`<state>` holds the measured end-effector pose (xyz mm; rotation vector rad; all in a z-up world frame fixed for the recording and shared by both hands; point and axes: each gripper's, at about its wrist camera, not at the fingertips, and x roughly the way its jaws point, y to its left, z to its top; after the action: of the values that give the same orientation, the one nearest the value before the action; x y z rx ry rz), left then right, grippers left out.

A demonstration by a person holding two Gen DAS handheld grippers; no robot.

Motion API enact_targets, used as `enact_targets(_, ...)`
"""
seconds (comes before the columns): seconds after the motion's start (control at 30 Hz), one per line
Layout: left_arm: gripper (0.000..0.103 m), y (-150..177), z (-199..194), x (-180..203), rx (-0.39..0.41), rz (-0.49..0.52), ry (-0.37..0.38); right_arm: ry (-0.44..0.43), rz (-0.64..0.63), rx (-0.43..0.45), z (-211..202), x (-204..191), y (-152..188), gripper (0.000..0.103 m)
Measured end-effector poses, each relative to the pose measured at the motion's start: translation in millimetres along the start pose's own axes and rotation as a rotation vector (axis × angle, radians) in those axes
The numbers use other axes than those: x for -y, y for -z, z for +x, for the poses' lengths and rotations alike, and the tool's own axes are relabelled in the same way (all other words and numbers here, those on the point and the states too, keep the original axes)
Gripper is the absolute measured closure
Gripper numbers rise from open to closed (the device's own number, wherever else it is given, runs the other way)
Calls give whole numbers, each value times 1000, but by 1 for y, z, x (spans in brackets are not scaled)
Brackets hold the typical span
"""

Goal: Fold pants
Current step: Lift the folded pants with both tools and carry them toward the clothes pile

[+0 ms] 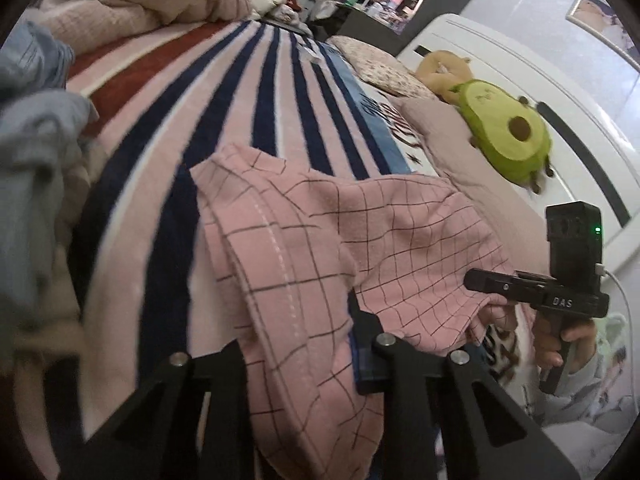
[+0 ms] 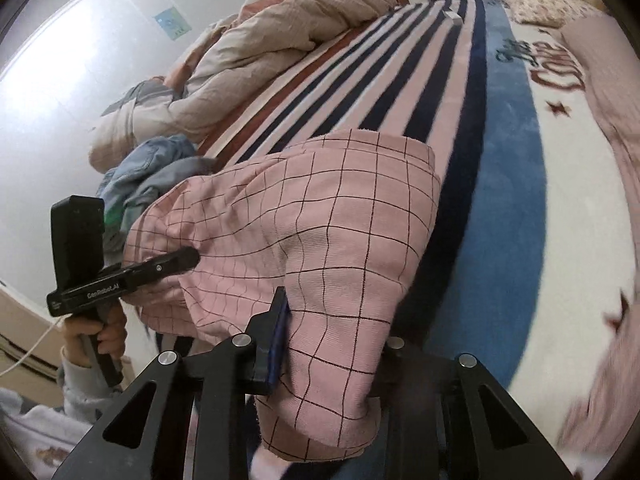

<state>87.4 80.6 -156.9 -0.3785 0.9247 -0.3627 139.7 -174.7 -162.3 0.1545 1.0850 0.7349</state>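
We're over the striped blanket (image 1: 248, 92), our landmark here, its navy and pink bands running away toward the far end of the bed. Along its far left edge sits a rumpled beige duvet (image 2: 256, 52), and just in front of that a heap of blue denim clothes (image 2: 160, 168). Off the blanket's right side, near the white headboard (image 1: 560, 92), lies a green avocado plush (image 1: 508, 132).

In the middle of the blanket we've got the pants (image 2: 320, 216), pink with a thin dark check, bunched and lifted off the stripes between both tools. Our left gripper (image 1: 304, 368) is clamped on a thick fold of the fabric, cloth bulging out between its fingers. Our right gripper (image 2: 332, 360) is likewise closed on the pants, a blue-padded finger (image 2: 276, 340) pressed into the cloth. From the left camera we see the right tool's tip buried in the fabric edge.
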Motion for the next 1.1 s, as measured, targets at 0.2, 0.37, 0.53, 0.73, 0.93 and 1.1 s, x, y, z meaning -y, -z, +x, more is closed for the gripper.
enact_targets(0.2, 66, 21, -1, 0, -27, -17, -11, 18, 53, -35, -10, 6, 31, 78)
enact_targets(0.37, 40, 14, -13, -5, 26, -50, -17, 90, 75, -24, -12, 11, 31, 53)
enact_targets(0.53, 32, 5, -5, -12, 28, -78, 14, 89, 84, -8, -10, 16, 22, 42)
enact_targets(0.73, 32, 7, 23, -16, -35, -97, 31, 21, 128, -60, 13, 30, 18, 42)
enact_targets(0.93, 54, 7, 26, -11, -43, -78, 5, -23, 134, -78, 23, 33, 17, 50)
enact_targets(1.1, 74, 5, 20, -3, -28, -49, -18, -12, 88, -48, 18, 22, 13, 70)
